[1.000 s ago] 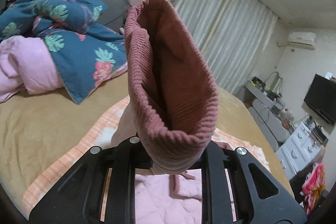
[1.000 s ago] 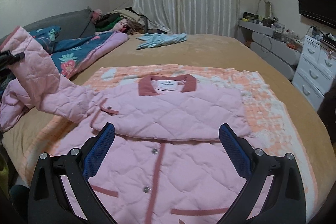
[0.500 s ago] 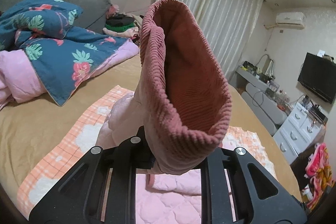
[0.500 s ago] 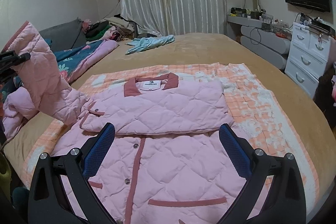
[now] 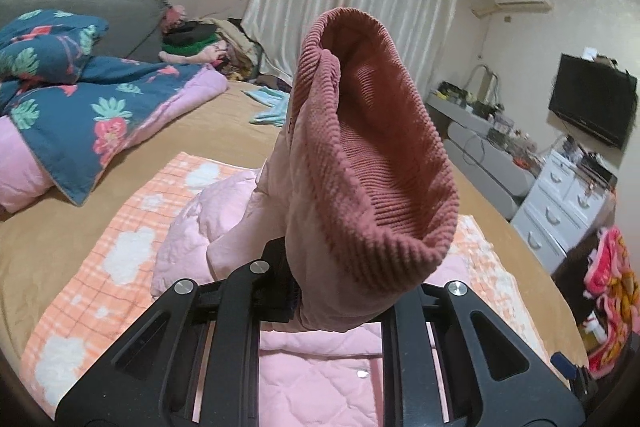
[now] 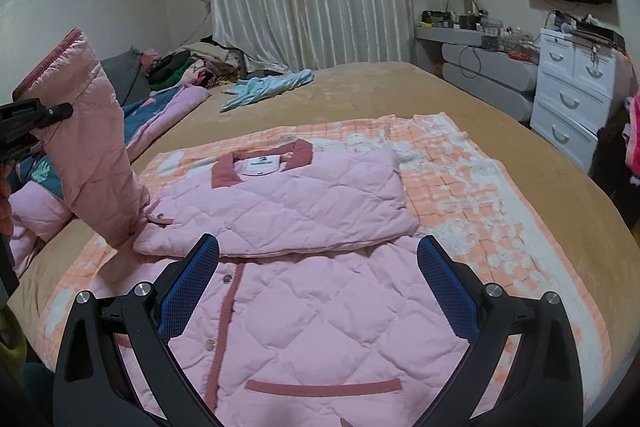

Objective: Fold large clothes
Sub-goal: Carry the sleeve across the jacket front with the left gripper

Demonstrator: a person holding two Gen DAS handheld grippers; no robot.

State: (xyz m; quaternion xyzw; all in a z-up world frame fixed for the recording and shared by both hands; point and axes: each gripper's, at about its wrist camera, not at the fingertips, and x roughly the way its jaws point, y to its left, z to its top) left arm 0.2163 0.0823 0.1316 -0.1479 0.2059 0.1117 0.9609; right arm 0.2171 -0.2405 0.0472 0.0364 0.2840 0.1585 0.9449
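Now the left sleeve is being carried in over the jacket.
Pinched tight in the left gripper's (image 5: pixel 320 301) fingers, the sleeve (image 6: pixel 90 147) stands up by its ribbed cuff (image 5: pixel 368 163), and it has swung from well out to the jacket's left to just beside its folded chest over the last second. The right gripper's (image 6: pixel 318 293) fingers (image 6: pixel 188 285) are spread wide and hold nothing, hovering above the buttoned front of the jacket (image 6: pixel 320 311). That pink quilted jacket lies flat on the checked blanket (image 6: pixel 460 195) on the bed (image 6: pixel 400 91), its other sleeve already folded across the chest below the collar (image 6: pixel 262 163). This one likely gets laid across next.
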